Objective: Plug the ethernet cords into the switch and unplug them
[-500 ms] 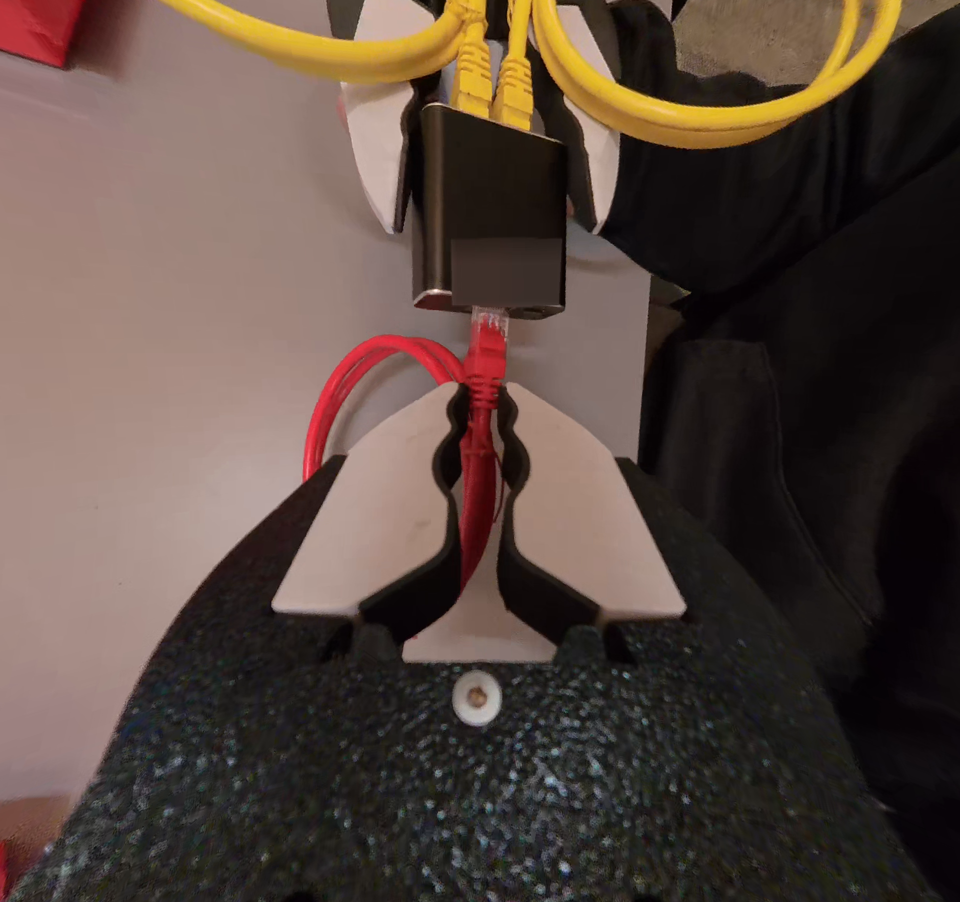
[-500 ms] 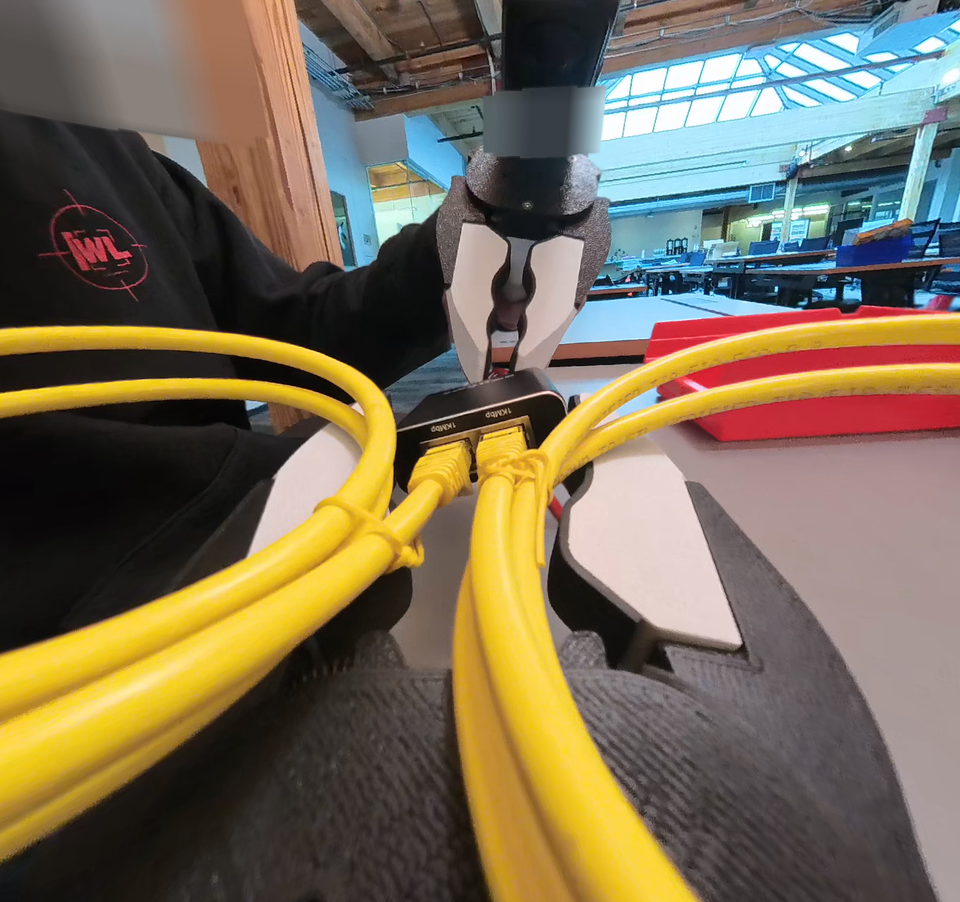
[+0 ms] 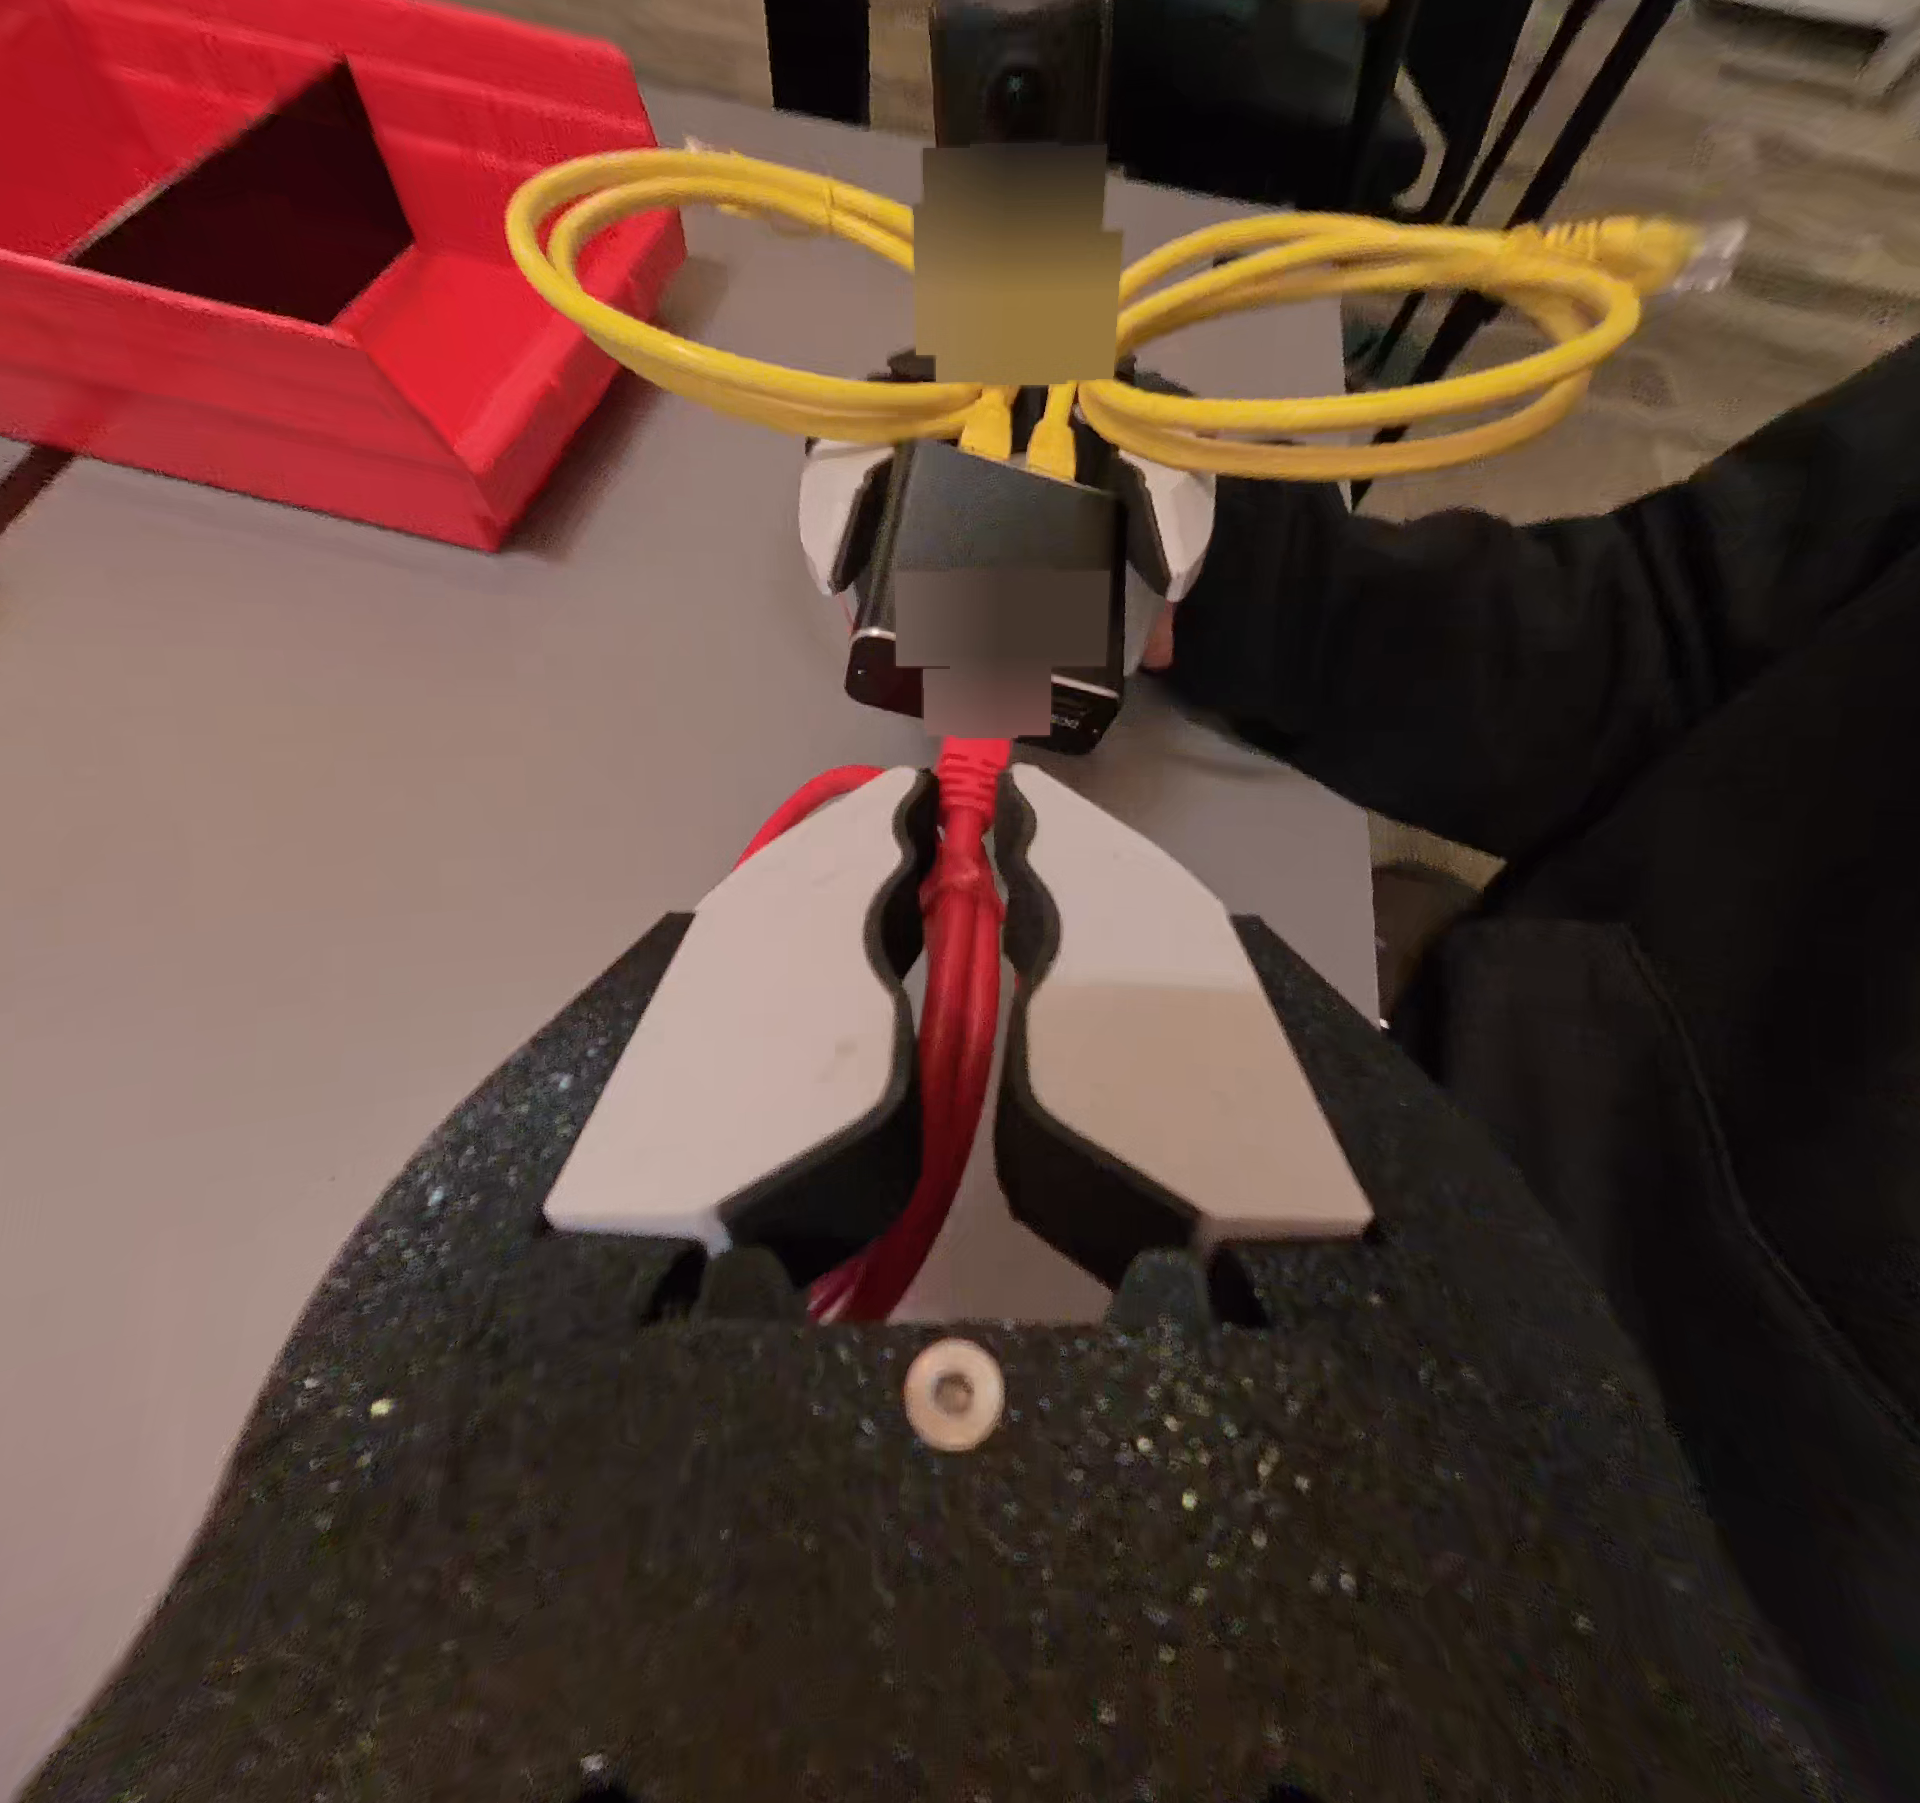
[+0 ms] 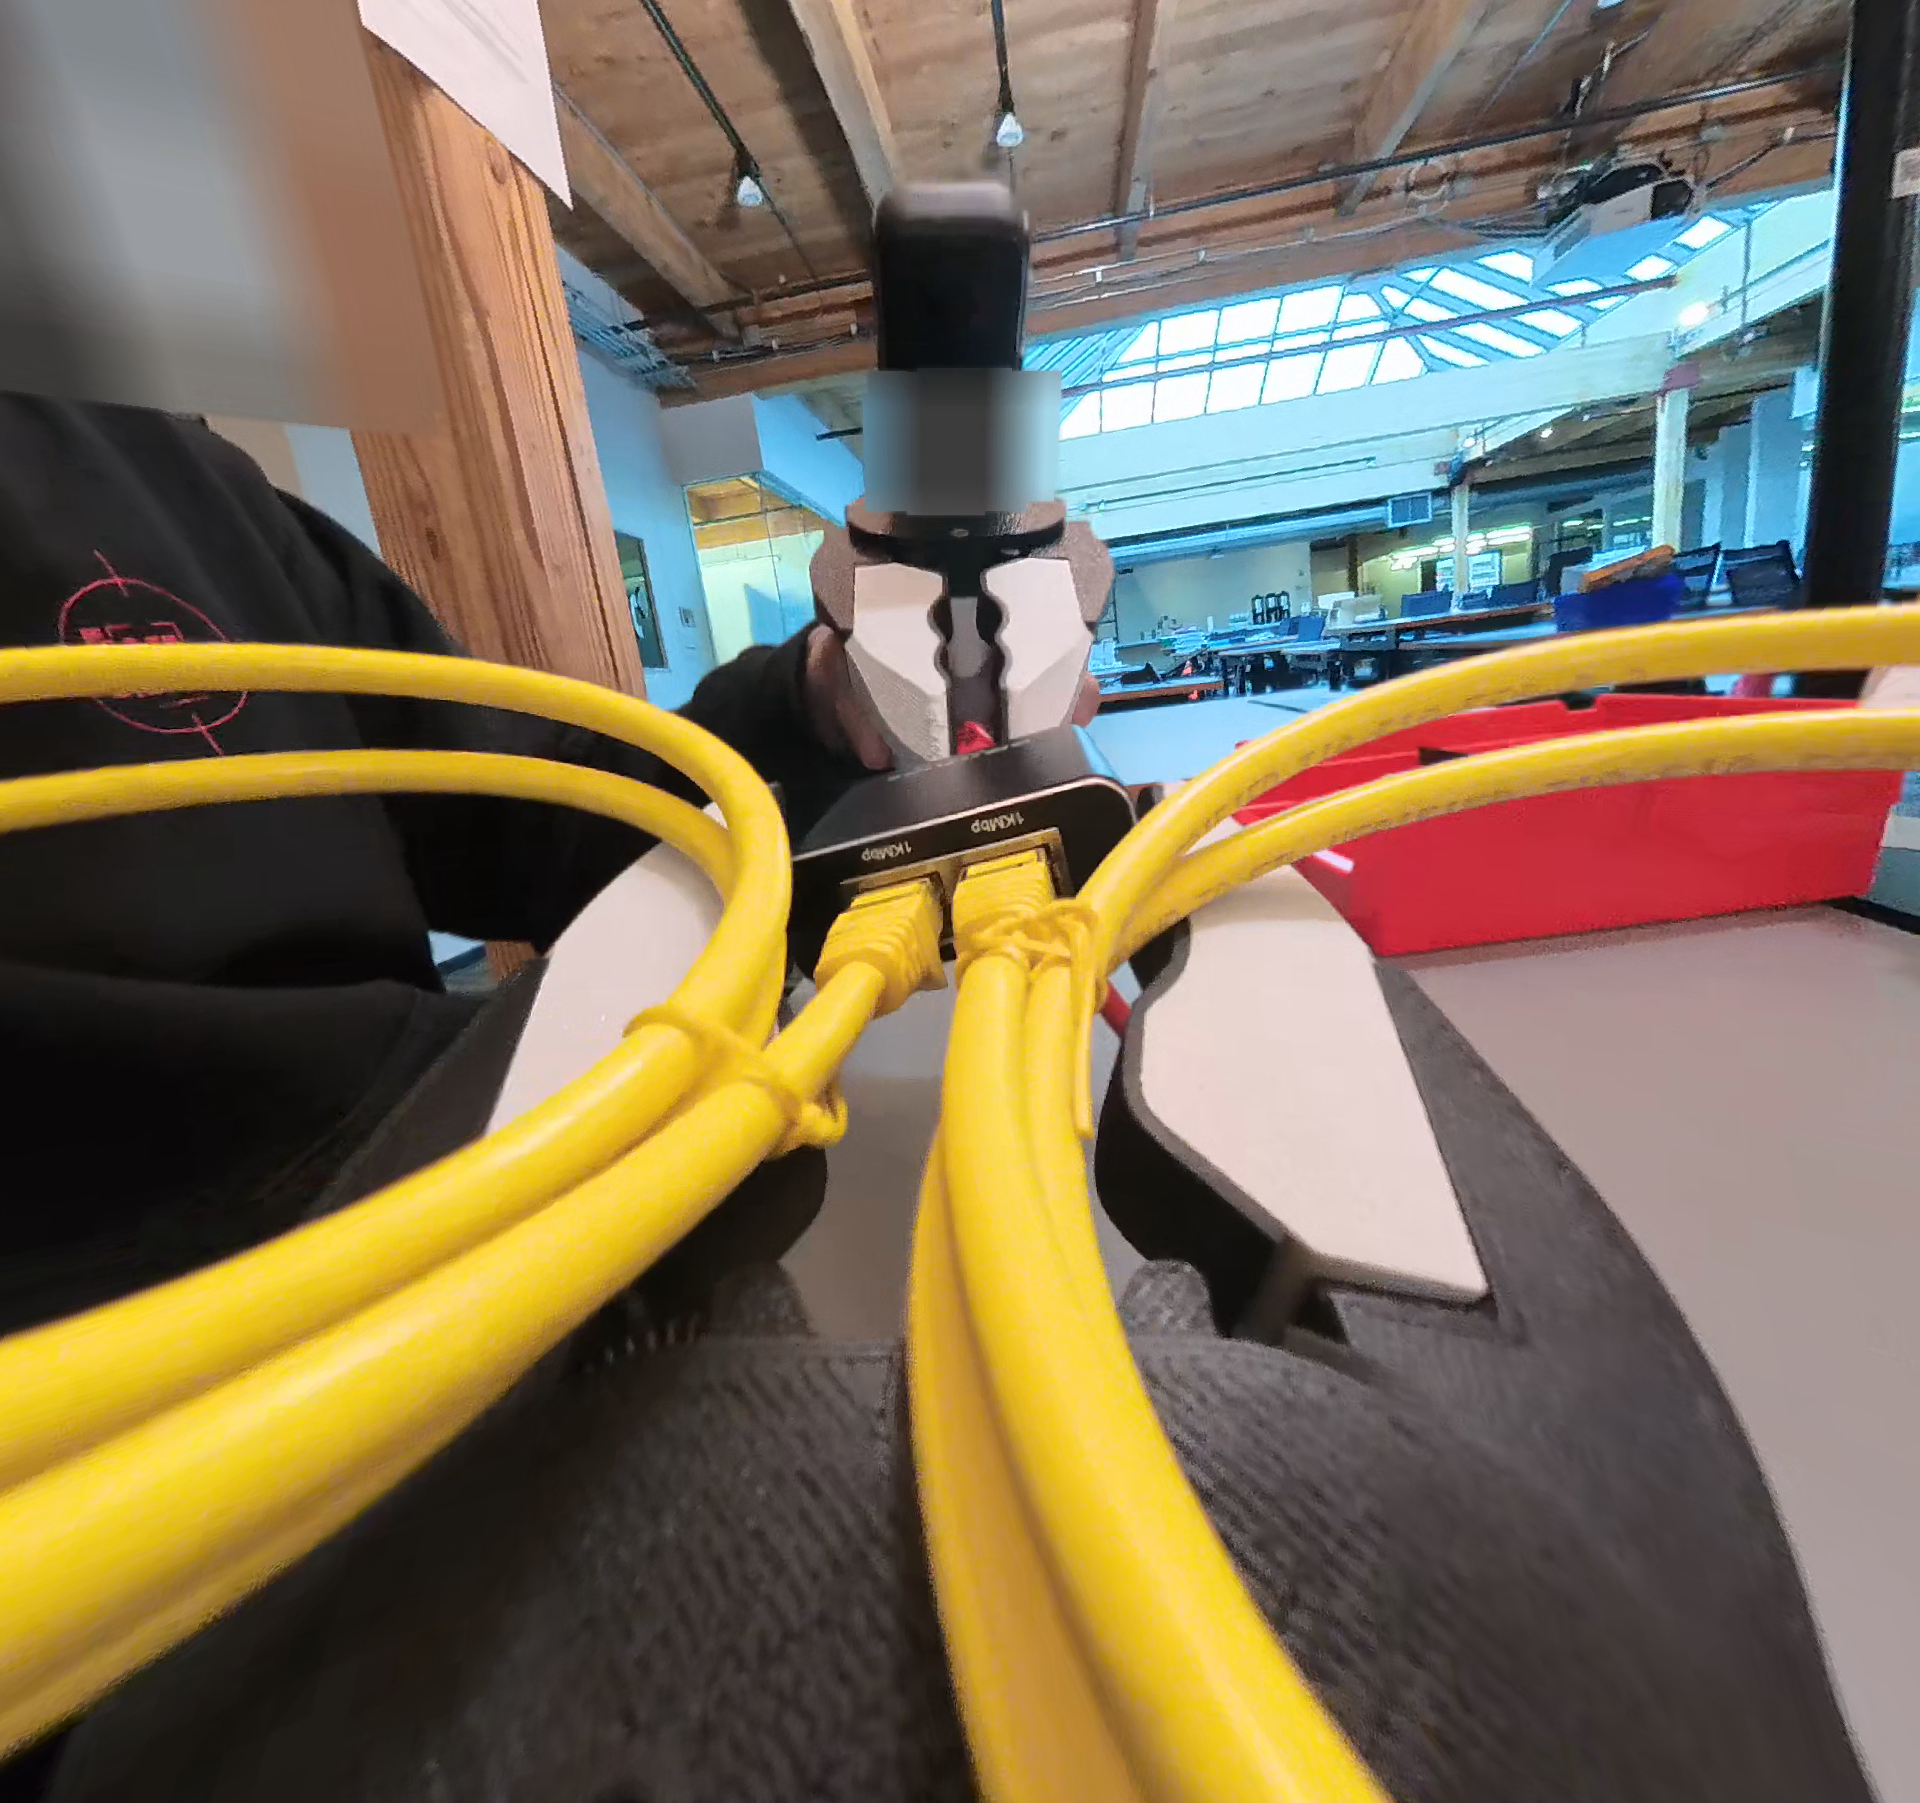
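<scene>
Where the left wrist view begins, at its left edge, a red bin [image 3: 312, 299] sits on the grey table [image 3: 364, 818]; to its right two yellow cords [image 3: 727, 299] loop outward to either side, their plugs seated side by side in the far face of the black switch [image 3: 997, 548]; one free yellow plug [image 3: 1600, 247] hangs out at the far right; the switch is held above the table between the white fingers of the right gripper [image 3: 1003, 527], which close on its two sides; below it the left gripper [image 3: 966, 818] is closed on the red cord [image 3: 961, 974], fingers nearly together, pinching it just behind the red plug [image 3: 971, 766]; that plug meets the near face of the switch, though a blurred patch hides how deep it sits; a dark sleeve [image 3: 1507, 662] fills the right edge. In the right wrist view, left to right: a person in a dark top [image 4: 208, 922], a wooden post [image 4: 488, 454], the left gripper [image 4: 961, 704] facing the camera above the switch [image 4: 966, 808], the yellow plugs [image 4: 894, 922] in two adjacent ports, and the red bin [image 4: 1610, 849] on the table [image 4: 1662, 1078].
</scene>
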`<action>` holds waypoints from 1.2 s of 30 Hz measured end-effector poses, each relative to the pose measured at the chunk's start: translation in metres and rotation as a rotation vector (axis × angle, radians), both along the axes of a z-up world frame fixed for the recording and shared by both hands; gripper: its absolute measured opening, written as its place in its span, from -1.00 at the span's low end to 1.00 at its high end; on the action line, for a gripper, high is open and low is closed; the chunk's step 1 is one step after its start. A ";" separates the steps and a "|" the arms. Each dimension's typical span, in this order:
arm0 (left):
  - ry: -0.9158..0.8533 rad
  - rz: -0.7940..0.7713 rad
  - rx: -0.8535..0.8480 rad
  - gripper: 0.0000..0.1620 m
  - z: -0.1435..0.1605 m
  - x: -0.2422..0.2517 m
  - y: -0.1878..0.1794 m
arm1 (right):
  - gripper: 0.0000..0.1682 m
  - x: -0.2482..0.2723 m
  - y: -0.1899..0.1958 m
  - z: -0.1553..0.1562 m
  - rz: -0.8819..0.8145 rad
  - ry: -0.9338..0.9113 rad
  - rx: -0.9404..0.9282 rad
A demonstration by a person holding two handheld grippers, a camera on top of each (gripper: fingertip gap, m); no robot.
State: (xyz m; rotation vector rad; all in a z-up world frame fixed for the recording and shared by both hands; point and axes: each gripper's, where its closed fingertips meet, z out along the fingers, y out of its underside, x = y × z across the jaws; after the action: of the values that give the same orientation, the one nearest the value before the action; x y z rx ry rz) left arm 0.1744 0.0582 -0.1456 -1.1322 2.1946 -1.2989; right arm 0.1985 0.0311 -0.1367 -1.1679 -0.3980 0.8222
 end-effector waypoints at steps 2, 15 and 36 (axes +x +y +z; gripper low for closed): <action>-0.056 0.024 -0.024 -0.88 0.002 0.003 0.001 | -0.22 0.002 0.001 0.001 -0.004 0.022 -0.004; -0.446 0.035 -0.061 -0.85 0.020 0.009 -0.007 | -0.23 0.006 -0.003 0.017 -0.018 0.081 0.079; -0.452 0.055 -0.066 -0.81 0.018 0.010 -0.013 | -0.23 0.002 -0.005 0.023 0.007 0.105 0.130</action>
State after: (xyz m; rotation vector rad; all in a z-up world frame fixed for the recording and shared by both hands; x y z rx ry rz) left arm 0.1844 0.0457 -0.1278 -0.8142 1.7910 -1.4459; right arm 0.2001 0.0258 -0.1134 -0.9993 -0.3636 0.8470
